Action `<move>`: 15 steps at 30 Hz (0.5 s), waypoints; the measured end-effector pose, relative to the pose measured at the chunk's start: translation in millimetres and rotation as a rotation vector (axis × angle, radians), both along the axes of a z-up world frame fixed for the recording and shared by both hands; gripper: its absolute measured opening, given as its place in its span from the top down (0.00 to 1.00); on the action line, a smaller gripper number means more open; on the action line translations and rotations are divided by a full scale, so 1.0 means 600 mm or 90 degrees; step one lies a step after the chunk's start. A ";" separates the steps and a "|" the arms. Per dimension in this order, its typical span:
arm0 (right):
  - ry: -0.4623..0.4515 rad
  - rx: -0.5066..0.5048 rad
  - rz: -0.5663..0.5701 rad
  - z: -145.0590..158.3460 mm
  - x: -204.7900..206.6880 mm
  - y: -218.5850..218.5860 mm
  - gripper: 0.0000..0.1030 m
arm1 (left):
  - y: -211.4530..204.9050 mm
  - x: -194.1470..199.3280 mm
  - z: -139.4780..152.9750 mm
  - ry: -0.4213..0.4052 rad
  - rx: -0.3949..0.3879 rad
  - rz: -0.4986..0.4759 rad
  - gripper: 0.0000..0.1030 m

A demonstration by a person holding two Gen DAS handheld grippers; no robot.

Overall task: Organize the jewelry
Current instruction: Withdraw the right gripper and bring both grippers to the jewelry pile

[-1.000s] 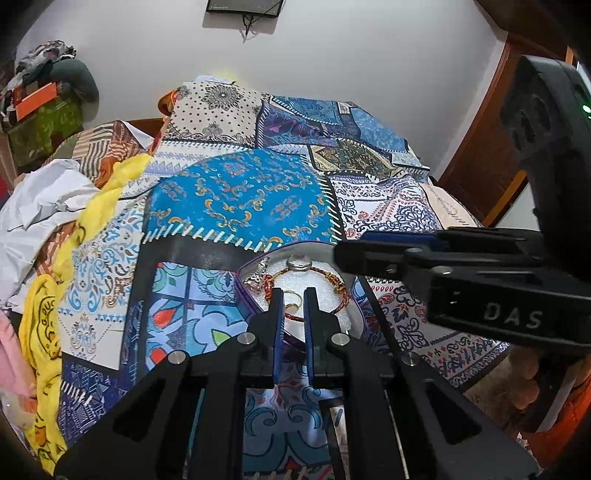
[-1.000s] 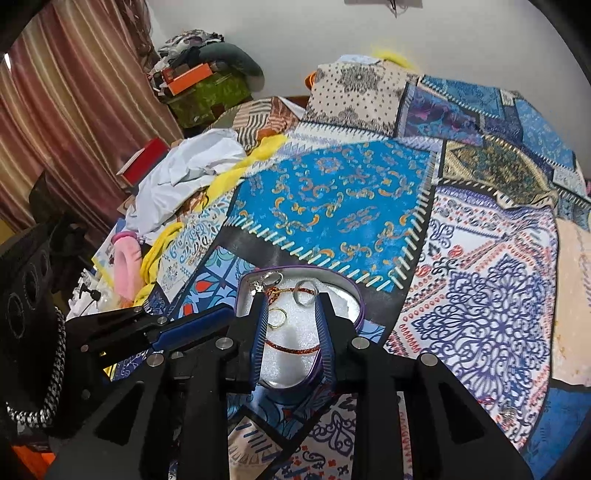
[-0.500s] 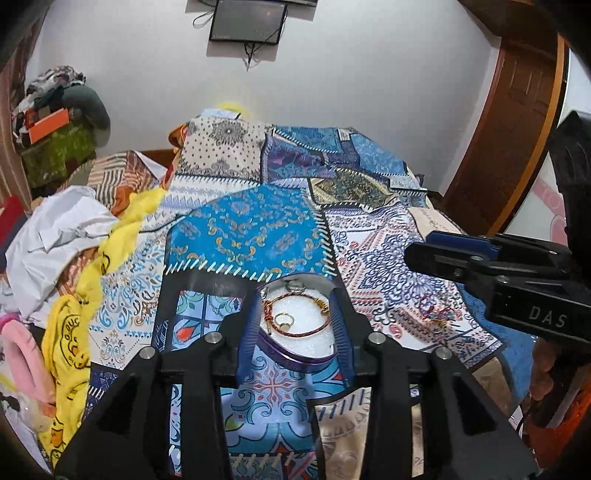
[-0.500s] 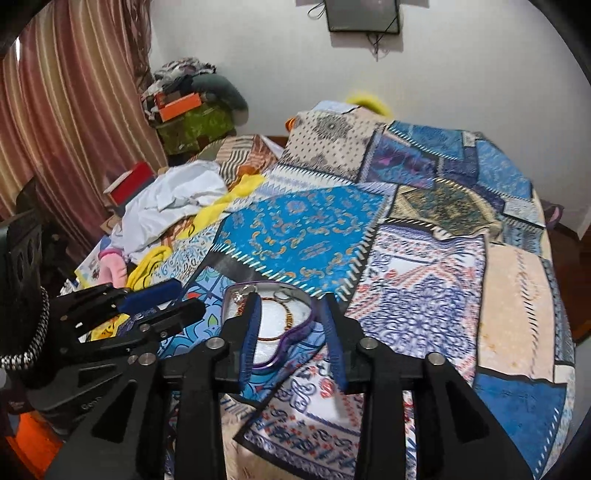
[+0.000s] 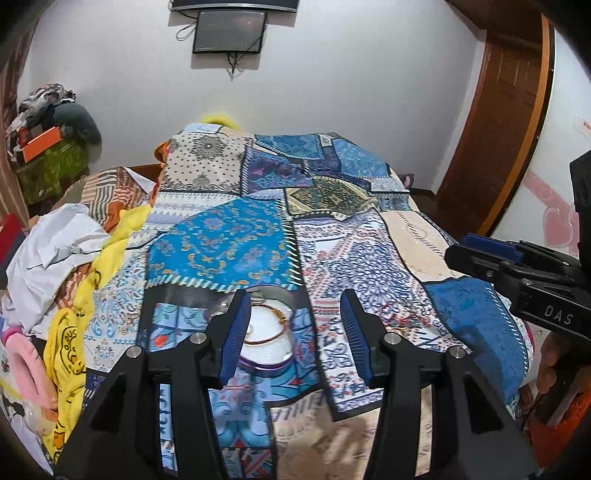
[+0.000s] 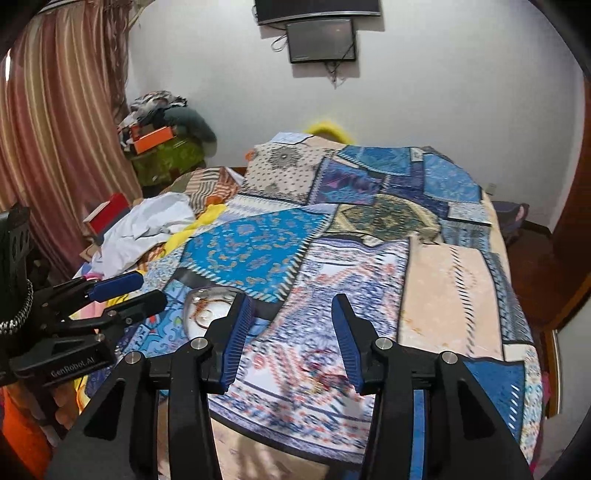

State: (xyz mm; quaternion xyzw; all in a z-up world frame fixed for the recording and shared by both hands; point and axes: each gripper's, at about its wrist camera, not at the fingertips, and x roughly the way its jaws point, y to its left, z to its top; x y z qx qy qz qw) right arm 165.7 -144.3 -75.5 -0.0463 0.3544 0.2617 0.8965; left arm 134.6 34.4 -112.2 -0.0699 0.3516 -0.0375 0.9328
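Only leftward, bangle (image 5: 266, 329) in dish (image 5: 266, 354).

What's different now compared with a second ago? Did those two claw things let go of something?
Both pulled back and up from the round tray, and their fingers spread wide. The left gripper and right gripper hold nothing. The bangle and rings stayed in the tray on the patchwork bedspread.

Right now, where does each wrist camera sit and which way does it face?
Left wrist: on the left gripper, open, facing down the bed at the jewelry tray; right gripper intrudes at right.
Right wrist: on the right gripper, open, aimed over the patchwork bedspread; left gripper shows at left.
Shared: tray, bedspread, wall screen.
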 end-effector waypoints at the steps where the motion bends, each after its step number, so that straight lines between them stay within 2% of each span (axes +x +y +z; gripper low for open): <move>1: 0.000 -0.002 -0.009 -0.002 0.001 -0.011 0.59 | -0.008 0.003 -0.001 0.003 0.000 -0.005 0.52; 6: 0.011 -0.006 -0.037 -0.011 0.004 -0.054 0.59 | -0.044 0.020 -0.014 0.019 -0.001 -0.031 0.50; 15: 0.058 -0.014 -0.070 -0.056 0.015 -0.108 0.59 | -0.113 0.047 -0.057 0.071 0.001 -0.090 0.50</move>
